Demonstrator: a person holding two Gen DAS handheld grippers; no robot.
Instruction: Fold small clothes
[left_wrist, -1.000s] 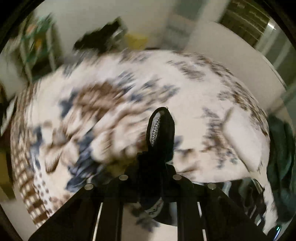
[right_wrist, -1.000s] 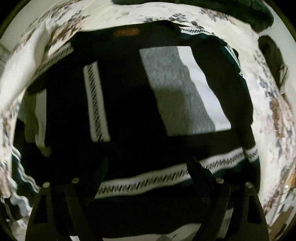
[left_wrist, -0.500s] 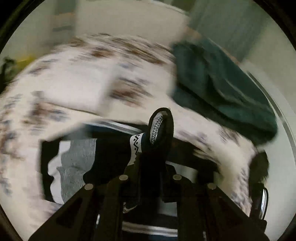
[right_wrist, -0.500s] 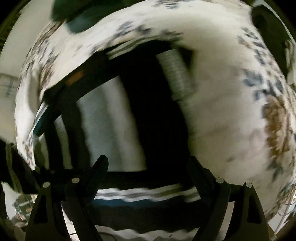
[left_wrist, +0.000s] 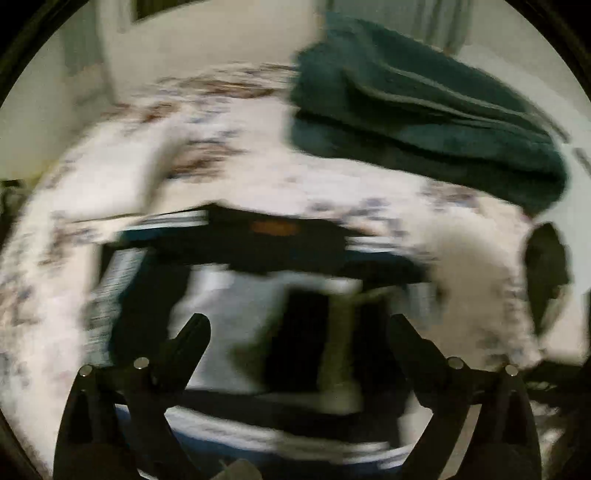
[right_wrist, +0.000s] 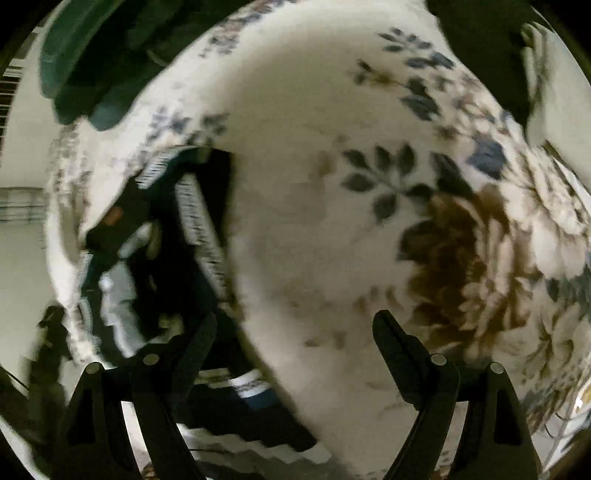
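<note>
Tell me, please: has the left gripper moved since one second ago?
Yes. The left gripper swung from over bare floral bedspread to above the dark patterned garment, toward the green towel. Its jaws are opening, gripping nothing.

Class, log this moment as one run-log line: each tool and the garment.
left tool: opening, nothing gripped | right tool: open, empty, over bedspread | garment: dark, flat on bedspread

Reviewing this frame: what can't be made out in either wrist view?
- Left wrist: the dark patterned garment is motion-blurred, so its folds are unreadable.
- Right wrist: the garment is partly cut off behind the claw's left finger.
- Right wrist: the dark green folded towel is cropped by the lens rim.
</note>
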